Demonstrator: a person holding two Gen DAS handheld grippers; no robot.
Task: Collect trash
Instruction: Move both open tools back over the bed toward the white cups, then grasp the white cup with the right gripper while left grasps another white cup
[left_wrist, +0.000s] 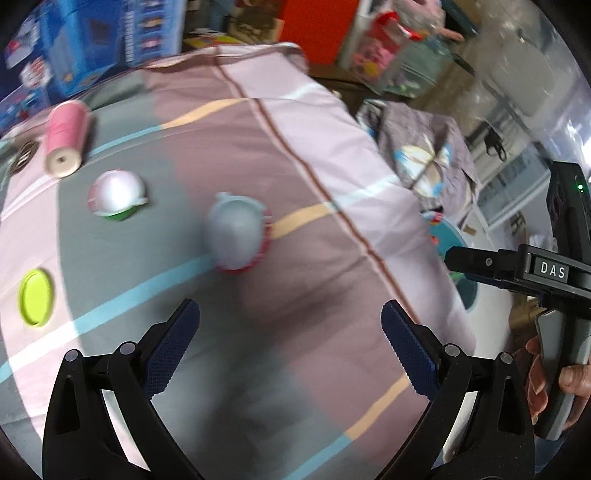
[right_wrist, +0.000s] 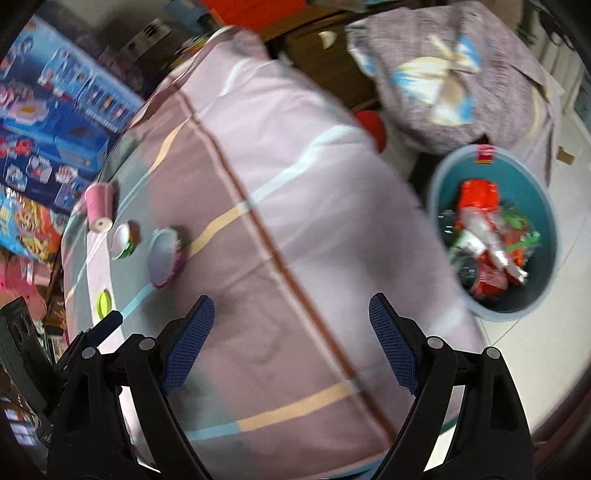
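Observation:
On the striped cloth (left_wrist: 332, 155) lie an upturned pale cup with a red rim (left_wrist: 236, 232), a smaller white cup with a green rim (left_wrist: 118, 195), a pink thread spool (left_wrist: 66, 140) and a lime-green lid (left_wrist: 36, 297). My left gripper (left_wrist: 290, 345) hovers open and empty just short of the red-rimmed cup. My right gripper (right_wrist: 291, 343) is open and empty over the cloth, with the same red-rimmed cup (right_wrist: 164, 256) ahead on its left. A blue bin (right_wrist: 443, 173) holding wrappers stands on the floor at the right. The right gripper's finger (left_wrist: 476, 264) shows beside the cloth in the left wrist view.
Blue toy boxes (right_wrist: 62, 122) stack behind the table at the left. A crumpled grey printed blanket (right_wrist: 454, 70) lies beyond the bin. A red object (right_wrist: 373, 127) sits by the table's far edge. A person's hand (left_wrist: 543, 380) holds the right gripper's handle. Pale floor tiles (right_wrist: 532, 354) surround the bin.

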